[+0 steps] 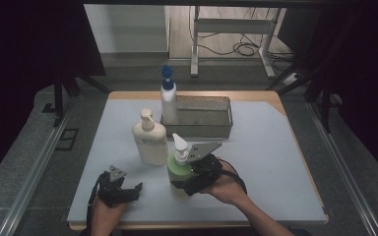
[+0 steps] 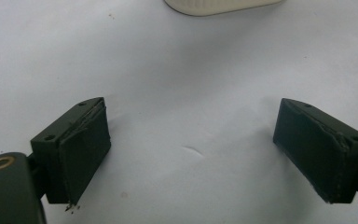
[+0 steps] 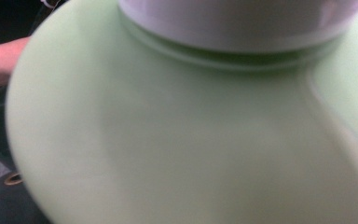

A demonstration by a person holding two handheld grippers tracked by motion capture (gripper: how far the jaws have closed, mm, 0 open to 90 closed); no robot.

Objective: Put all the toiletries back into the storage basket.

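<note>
The upright green pump bottle (image 1: 179,169), standing on the bench (image 1: 275,162) with its long axis vertical, is clasped at the body by the right hand-held gripper (image 1: 187,183), while the open, empty left hand-held gripper (image 1: 128,192) is held at its eight o'clock.

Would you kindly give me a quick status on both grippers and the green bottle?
Left gripper open, nothing between its jaws. Right gripper against green pump bottle; grip unconfirmed. Cream pump bottle stands close behind-left.

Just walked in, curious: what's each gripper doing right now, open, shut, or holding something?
Left gripper: open, holding nothing, over the bare table.
Right gripper: around the green pump bottle; whether it presses on it cannot be told.
</note>
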